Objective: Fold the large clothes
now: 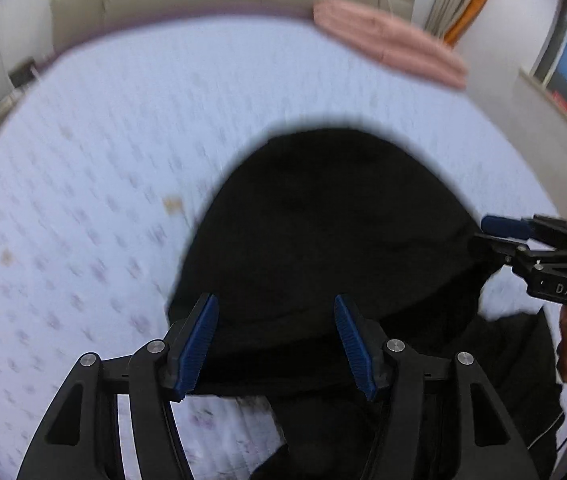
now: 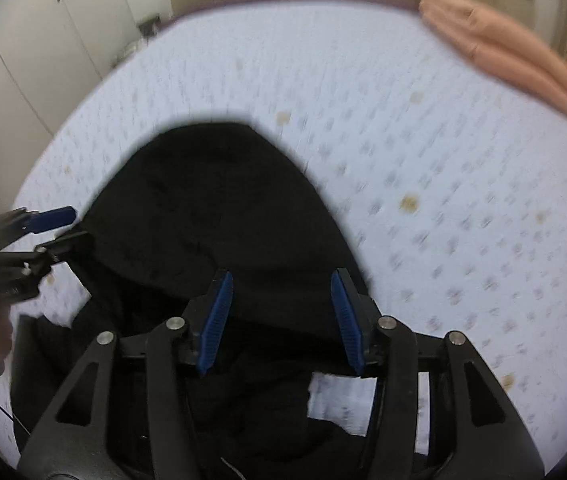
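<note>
my left gripper (image 1: 275, 344) and my right gripper (image 2: 285, 322) both stand with their jaws apart and nothing pinched; the blue pads (image 1: 197, 350) are clear of the cloth, which shows between and beyond them but is not pressed. the black garment (image 1: 323, 232) lies on the mattress (image 1: 83, 200), its rounded folded part reaching toward the middle of the bed and its loose, bunched part at the near edge under my hands. i read this as the moment after laying a fold down, so the thing to do well now is to draw both tools back without dragging the fabric: keep the pads off the cloth until they are free of it, then look for the next pair of edges to take. the bunched part at the near edge looks untidy, and i would smooth it or pick its corners evenly, one in each tool, so the next fold lands square and not skewed. both grippers point steeply down at the bed, side by side, the right one near the garment's right side and the left one near its left; each shows at the margin of the other's view. a pink folded item (image 2: 499, 56) lies at the far right corner of the mattress, well apart. the views are blurred, so finer creases i cannot tell.
</note>
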Motion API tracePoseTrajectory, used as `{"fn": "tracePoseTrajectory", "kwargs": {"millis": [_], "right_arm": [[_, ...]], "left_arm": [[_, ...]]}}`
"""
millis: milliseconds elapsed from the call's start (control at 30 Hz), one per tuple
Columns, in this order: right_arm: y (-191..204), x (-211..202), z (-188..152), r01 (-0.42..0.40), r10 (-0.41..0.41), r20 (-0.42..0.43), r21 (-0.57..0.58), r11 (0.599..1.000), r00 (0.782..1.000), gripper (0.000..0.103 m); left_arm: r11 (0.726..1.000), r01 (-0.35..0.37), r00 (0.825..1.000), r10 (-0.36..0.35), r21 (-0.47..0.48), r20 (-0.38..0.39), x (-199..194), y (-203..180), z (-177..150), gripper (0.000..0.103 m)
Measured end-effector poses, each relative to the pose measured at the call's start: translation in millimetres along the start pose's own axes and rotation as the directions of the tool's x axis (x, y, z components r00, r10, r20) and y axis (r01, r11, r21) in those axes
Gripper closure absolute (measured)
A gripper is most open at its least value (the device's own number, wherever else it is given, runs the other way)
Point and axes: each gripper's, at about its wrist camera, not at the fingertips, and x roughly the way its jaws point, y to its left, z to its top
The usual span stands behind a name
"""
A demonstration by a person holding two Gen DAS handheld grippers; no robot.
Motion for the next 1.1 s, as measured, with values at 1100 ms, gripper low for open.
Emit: {"fn": "tracePoseTrajectory", "kwargs": {"millis": [1100], "right_arm": [[-83.0,37.5,-28.1,-0.324,0.373,-0.117,0.305,0.895,0.92,0.045]], "left_arm": [[0.951,0.187,0.977,-0.206,-0.246,-0.055,25.3,71.4,-12.1,0.039]]}}
